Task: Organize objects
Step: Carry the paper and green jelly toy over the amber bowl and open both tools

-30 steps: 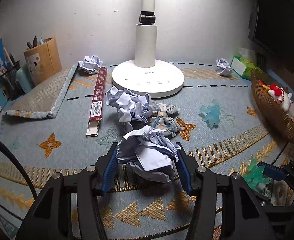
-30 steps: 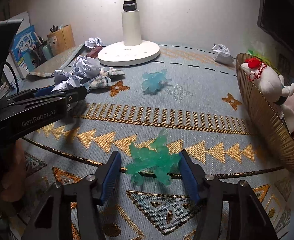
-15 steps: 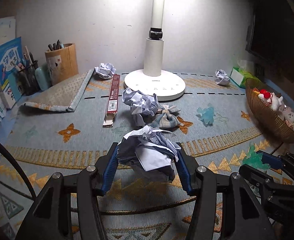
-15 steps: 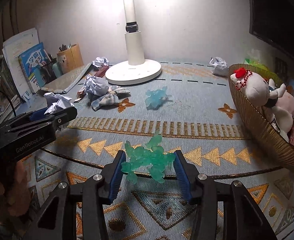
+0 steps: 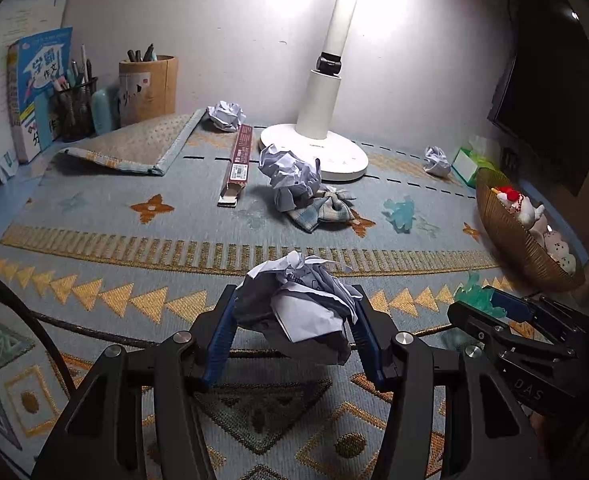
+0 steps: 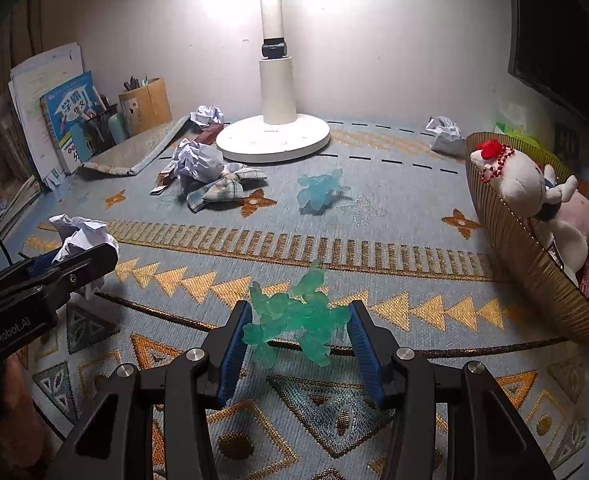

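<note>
My left gripper (image 5: 294, 316) is shut on a crumpled paper ball (image 5: 298, 308) and holds it above the patterned mat (image 5: 94, 248). It also shows in the right wrist view (image 6: 80, 240). My right gripper (image 6: 296, 326) is shut on a translucent green toy (image 6: 294, 314), lifted off the mat; the toy also shows in the left wrist view (image 5: 478, 296). Another paper ball (image 5: 290, 170) lies on a plaid bow (image 5: 322, 210). A blue translucent toy (image 5: 400, 210) lies mid-mat. More paper balls lie at the back left (image 5: 226, 115) and back right (image 5: 437, 159).
A white lamp base (image 5: 326, 148) stands at the back centre. A woven basket (image 5: 510, 236) with plush toys is at the right. A long red box (image 5: 240, 162), a folded mat (image 5: 134, 146), pen holders (image 5: 148, 84) and books (image 5: 40, 88) are at the back left. A green tissue pack (image 5: 470, 160) lies behind the basket.
Both grippers have risen and drawn back from the mat, each carrying its object. The scene looks farther away and more of the desk shows.
</note>
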Motion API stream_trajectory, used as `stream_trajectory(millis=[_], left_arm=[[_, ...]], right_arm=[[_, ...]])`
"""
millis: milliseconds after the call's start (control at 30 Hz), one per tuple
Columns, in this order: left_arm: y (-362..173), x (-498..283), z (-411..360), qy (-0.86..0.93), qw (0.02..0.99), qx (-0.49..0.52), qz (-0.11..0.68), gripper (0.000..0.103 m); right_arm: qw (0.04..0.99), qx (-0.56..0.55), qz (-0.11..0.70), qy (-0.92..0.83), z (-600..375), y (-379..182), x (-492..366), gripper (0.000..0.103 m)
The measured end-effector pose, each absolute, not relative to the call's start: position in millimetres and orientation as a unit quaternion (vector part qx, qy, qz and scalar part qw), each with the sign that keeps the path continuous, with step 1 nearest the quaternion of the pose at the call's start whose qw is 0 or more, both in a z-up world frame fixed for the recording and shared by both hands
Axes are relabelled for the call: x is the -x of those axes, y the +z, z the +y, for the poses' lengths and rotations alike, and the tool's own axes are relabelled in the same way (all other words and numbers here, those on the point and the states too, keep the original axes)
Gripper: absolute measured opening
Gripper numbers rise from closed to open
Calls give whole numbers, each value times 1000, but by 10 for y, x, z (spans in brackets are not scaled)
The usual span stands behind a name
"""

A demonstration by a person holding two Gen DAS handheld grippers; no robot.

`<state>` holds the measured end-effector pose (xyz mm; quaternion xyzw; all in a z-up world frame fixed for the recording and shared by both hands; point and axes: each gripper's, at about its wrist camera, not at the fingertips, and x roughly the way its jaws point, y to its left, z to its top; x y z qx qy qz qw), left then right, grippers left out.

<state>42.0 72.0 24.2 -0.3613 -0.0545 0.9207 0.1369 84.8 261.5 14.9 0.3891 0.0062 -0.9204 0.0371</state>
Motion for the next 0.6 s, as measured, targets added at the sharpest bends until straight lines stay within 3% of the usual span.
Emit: stream_trajectory(millis=[367,600], left_arm=[[270,-469,1038,911,153,383,9,51],[800,-473,1664,911,221,347,13,51]], right_arm=[[25,-404,24,-914,2543,141,-1249,48],[10,-381,6,-925,3063,493,-1652,48]])
